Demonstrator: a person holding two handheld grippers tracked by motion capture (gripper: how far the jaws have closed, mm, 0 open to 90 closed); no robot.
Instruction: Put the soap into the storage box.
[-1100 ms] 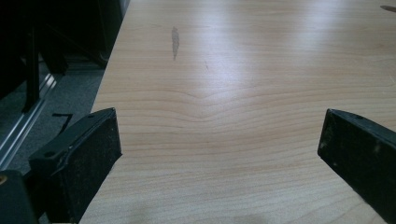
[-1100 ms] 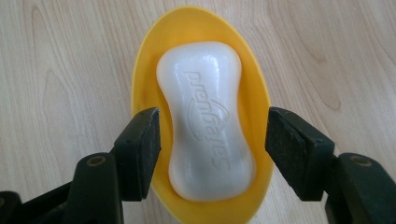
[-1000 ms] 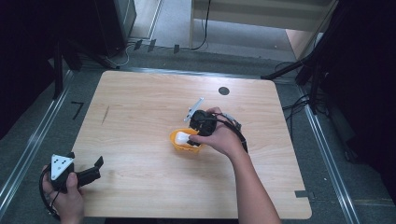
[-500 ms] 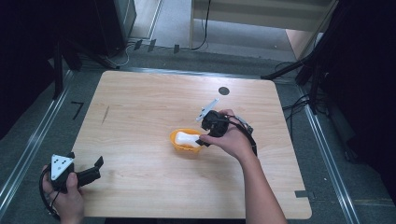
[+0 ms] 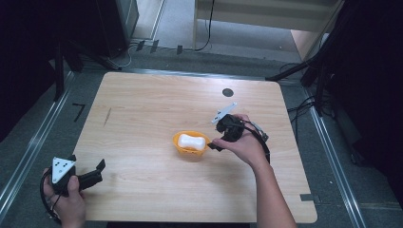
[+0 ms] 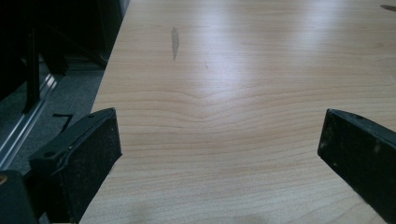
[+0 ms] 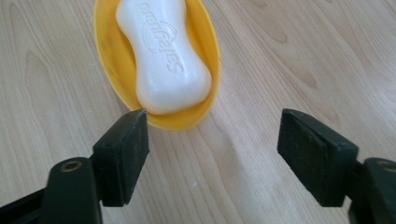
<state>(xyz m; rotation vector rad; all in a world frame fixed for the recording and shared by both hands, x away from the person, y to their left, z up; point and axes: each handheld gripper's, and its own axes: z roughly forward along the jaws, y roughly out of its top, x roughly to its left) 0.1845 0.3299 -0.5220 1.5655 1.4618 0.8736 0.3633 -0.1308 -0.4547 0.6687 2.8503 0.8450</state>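
1. White soap bar [image 5: 191, 141] lies inside a yellow oval dish [image 5: 177, 147], near the middle of the wooden tabletop [image 5: 142, 109]. Bar is waisted in shape, with raised lettering on its upper face, readable in the right gripper view [image 7: 161, 51].
2. Dish [image 7: 109, 60] sits flat on the tabletop; the soap fills most of its hollow and lies lengthwise along it.
3. Right hand-held gripper [image 5: 214, 145]: held in the person's right hand [image 5: 244, 145], just to the right of the dish, tips pointing at it. Its jaws have just been opening; they now stand apart, released, with bare wood between them.
4. In the right gripper view [image 7: 212, 151] one pad comes right up to the near rim of the dish; whether it touches the rim, cannot tell. The other pad is well clear, over wood. Neither pad is on the soap.
5. Grey three-cornered plate on top of the right hand-held gripper tilts up toward the far edge; cable trails back over the wrist.
6. Left hand-held gripper [image 5: 97, 171]: at the near-left corner of the tabletop, held in the left hand [image 5: 69, 199], well apart from the dish. Jaws spread wide, released, with wood grain between them [image 6: 219, 154].
7. Small dark round mark [image 5: 227, 92] on the tabletop beyond the right hand, near the far edge.
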